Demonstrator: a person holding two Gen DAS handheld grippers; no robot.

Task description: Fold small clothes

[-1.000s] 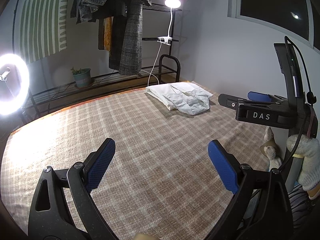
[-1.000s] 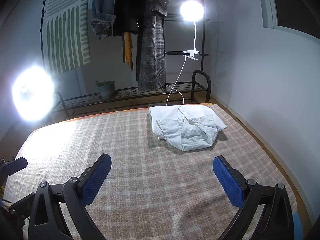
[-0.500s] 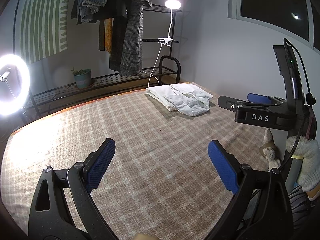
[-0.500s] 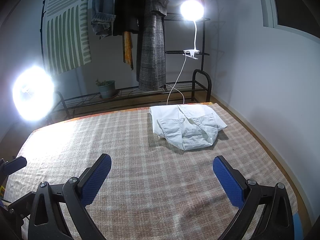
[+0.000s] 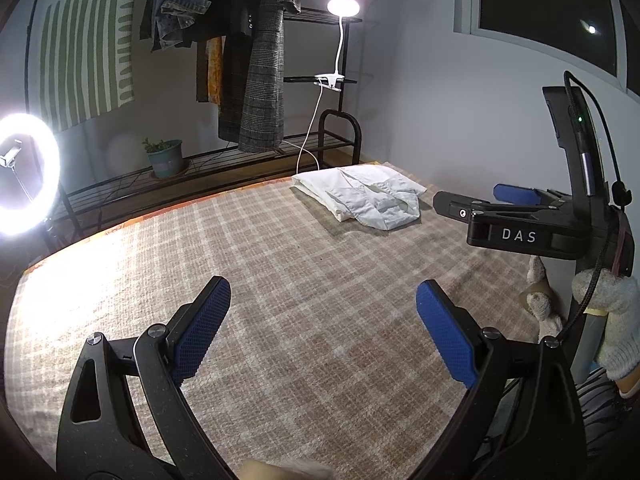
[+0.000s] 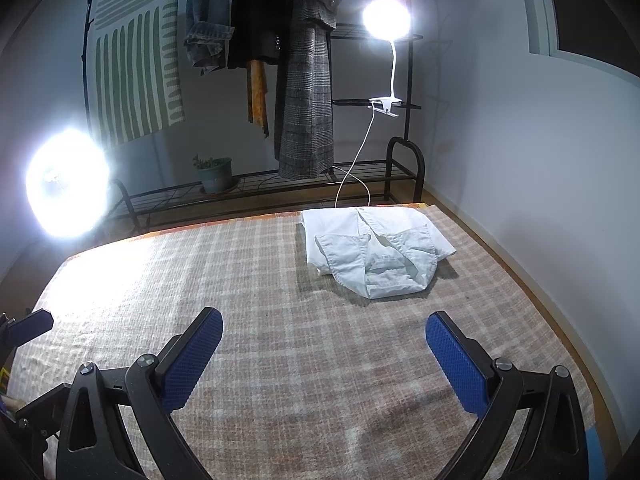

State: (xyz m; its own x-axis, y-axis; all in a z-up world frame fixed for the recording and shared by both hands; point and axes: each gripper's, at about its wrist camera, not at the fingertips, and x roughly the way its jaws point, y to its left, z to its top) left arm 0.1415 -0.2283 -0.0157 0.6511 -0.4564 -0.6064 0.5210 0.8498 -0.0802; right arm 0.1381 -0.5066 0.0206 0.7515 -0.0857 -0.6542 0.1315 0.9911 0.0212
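Broad plaid blanket (image 6: 280, 320) in beige and rust, spread flat and filling the lower part of both views. Behind its far edge, black metal clothes rack (image 6: 372, 104) with hung garments: grey checked coat (image 6: 306, 92), denim piece (image 6: 206, 24), a dark item between them. On the wall at left, green-striped hanging (image 6: 136, 60). Ring light (image 5: 24, 174) glowing at far left; white clip lamp (image 6: 386, 18) clamped to the rack, its cord trailing down to the far edge of the blanket. Small potted plant (image 6: 214, 172) on the rack's low shelf. Folded white shirt (image 6: 372, 250) resting on the blanket's far right corner, collar toward the rack, front panel lying slightly rumpled on top; same shirt at (image 5: 360, 200) in the left view. Left gripper (image 5: 322, 312) low over the near part of the blanket, blue pads spread wide, nothing between them, well apart from the shirt. Right gripper (image 6: 324, 340) likewise gaping wide and holding nothing, aimed toward the shirt but well short of it. From the left view, right tool's black body marked DAS, off to the right, just beside the shirt's near edge.
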